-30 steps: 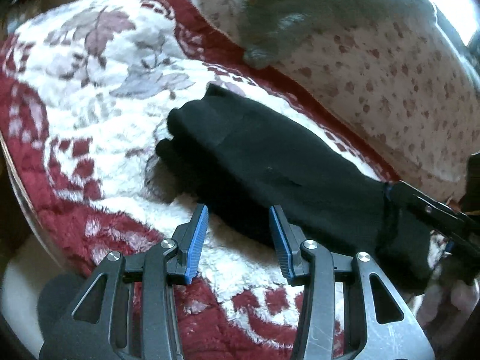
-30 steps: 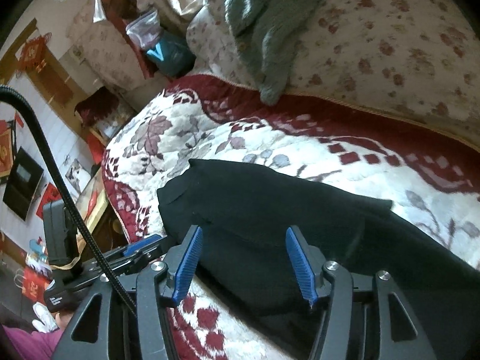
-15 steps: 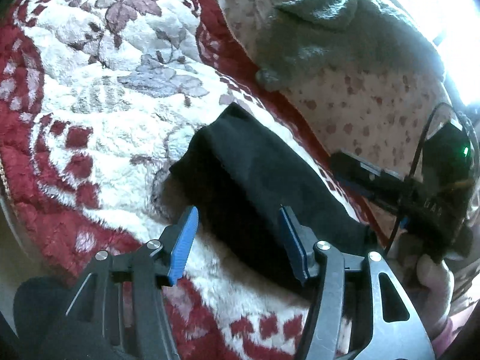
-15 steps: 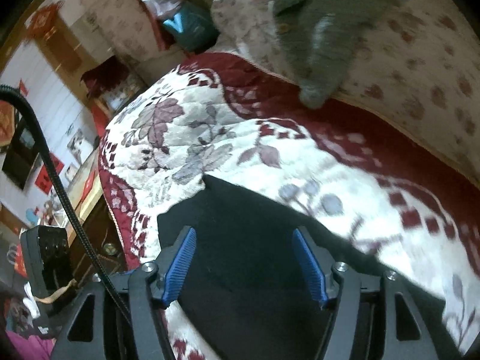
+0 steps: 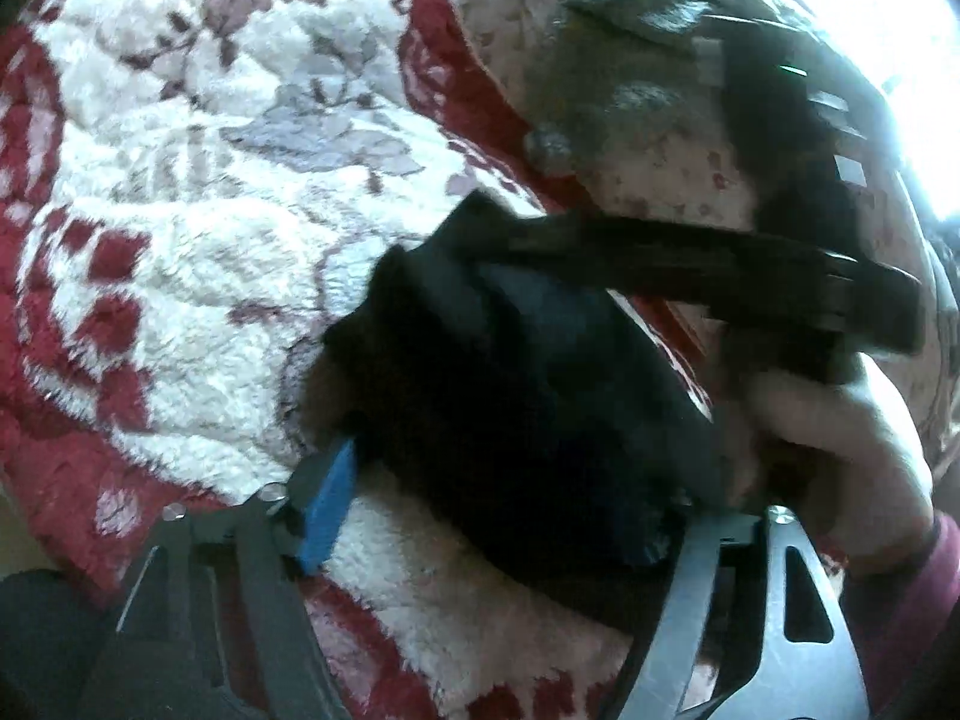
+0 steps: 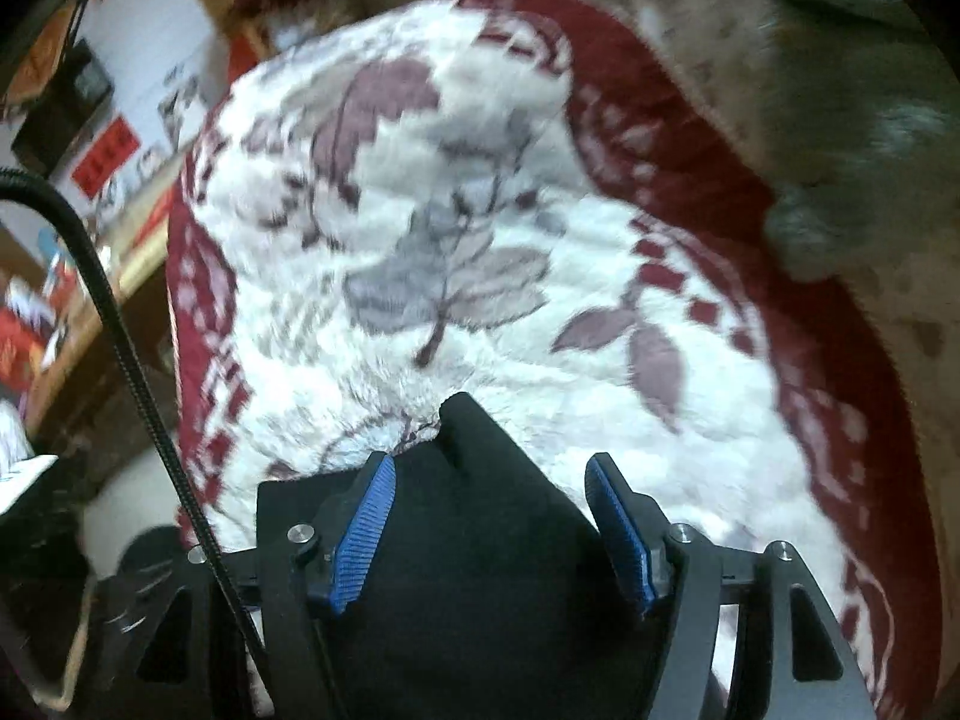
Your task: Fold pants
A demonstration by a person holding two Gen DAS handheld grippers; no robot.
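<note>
Right now the black pants (image 5: 522, 396) lie as a thick folded bundle on the fleecy white and dark red floral blanket (image 5: 180, 252) that covers the bed. Seen from the left wrist, the cloth is matte and very dark, with layered edges stacked at its upper left end and one pointed corner sticking up there; motion blur hides finer detail. The left tool (image 5: 492, 516) straddles the near part of the bundle, its jaws opening to their widest. Its blue pad (image 5: 327, 510) on the left stands just beside the fabric edge, while the other pad is lost in the dark cloth, and the pads do not visibly squeeze anything. The right tool (image 6: 489, 534) hangs over the pointed end of the pants (image 6: 480, 540), jaws closing from a fairly wide gap; black fabric fills the space between its blue pads, yet neither pad clearly presses on it. From the left wrist, a hand (image 5: 840, 438) with a dark red sleeve grips that tool's handle. A grey knitted garment (image 6: 852, 138) lies well apart on the beige flowered bedding (image 5: 678, 180).
</note>
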